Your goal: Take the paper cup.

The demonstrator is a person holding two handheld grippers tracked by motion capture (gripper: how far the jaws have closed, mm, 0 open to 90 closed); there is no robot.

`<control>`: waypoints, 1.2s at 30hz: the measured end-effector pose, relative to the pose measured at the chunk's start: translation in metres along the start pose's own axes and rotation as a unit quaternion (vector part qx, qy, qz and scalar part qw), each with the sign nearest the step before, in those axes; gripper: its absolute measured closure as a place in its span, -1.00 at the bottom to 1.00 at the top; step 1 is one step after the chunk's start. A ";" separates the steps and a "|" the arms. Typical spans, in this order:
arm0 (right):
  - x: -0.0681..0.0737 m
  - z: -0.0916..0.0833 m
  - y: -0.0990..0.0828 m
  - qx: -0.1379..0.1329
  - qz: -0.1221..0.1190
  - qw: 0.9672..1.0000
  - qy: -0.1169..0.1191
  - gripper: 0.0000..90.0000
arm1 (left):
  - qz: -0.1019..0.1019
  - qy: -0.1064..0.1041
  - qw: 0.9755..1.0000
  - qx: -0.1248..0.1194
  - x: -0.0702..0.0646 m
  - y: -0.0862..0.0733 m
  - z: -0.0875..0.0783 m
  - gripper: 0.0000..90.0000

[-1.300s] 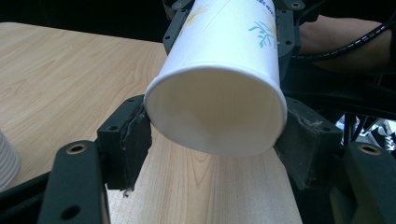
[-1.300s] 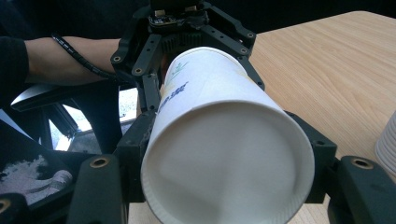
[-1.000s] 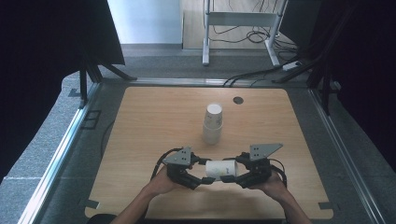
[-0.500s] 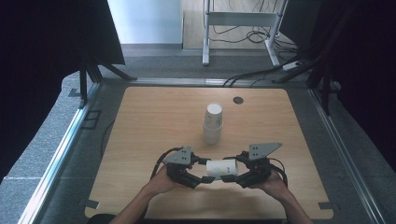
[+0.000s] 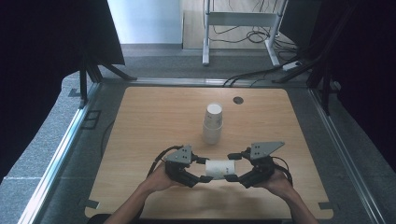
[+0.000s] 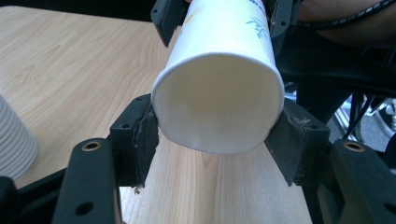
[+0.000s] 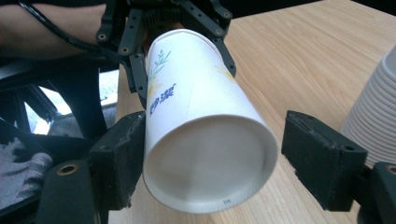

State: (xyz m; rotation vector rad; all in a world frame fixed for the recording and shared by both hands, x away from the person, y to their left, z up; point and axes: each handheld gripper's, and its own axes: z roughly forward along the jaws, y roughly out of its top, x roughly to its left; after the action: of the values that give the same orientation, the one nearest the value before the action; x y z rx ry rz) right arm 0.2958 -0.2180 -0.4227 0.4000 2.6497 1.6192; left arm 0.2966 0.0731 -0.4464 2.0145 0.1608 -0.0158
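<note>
While both hands hovered at the lower centre of the high view, a white paper cup (image 5: 221, 169) lay sideways between the grippers, just above the wooden surface (image 5: 149, 121). The left gripper (image 5: 201, 170) was clamped on one end, its pads pressing the cup's rim. The right gripper (image 5: 232, 167) had just been opening, with the cup's other end between its jaws and a gap showing beside one pad. A stack of cups (image 5: 213, 123) stood upright mid-frame beyond them.

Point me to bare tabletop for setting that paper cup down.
Free: left of the cup stack up to the table edge; right of it, below the dark hole. Crowded: near edge, where left gripper and right gripper flank the paper cup.
</note>
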 end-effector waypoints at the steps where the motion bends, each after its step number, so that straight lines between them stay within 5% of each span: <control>1: 0.000 -0.001 0.001 0.004 -0.002 1.000 -0.003 -0.53 | 0.002 0.000 1.000 0.005 0.000 0.001 0.000 -0.18; 10: 0.000 -0.003 0.005 0.048 -0.019 0.998 -0.025 -0.61 | 0.016 0.006 0.998 0.057 0.002 0.009 -0.002 -0.18; 17: 0.001 0.000 0.011 0.097 -0.039 0.994 -0.036 -0.65 | 0.029 0.007 0.995 0.094 0.003 0.017 -0.001 -0.18; 28: 0.004 0.014 0.016 0.182 -0.064 0.980 -0.051 -0.67 | 0.036 0.007 0.989 0.142 0.006 0.027 0.002 -0.18; 36: 0.007 0.030 0.020 0.231 -0.090 0.967 -0.056 -0.65 | 0.053 0.009 0.981 0.188 0.006 0.037 0.007 -0.19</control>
State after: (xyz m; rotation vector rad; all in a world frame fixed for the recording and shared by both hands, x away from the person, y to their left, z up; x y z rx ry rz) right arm 0.2972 -0.1812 -0.4178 0.2335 2.8571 0.8947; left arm 0.3076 0.0517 -0.4163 2.3997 0.0641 0.0441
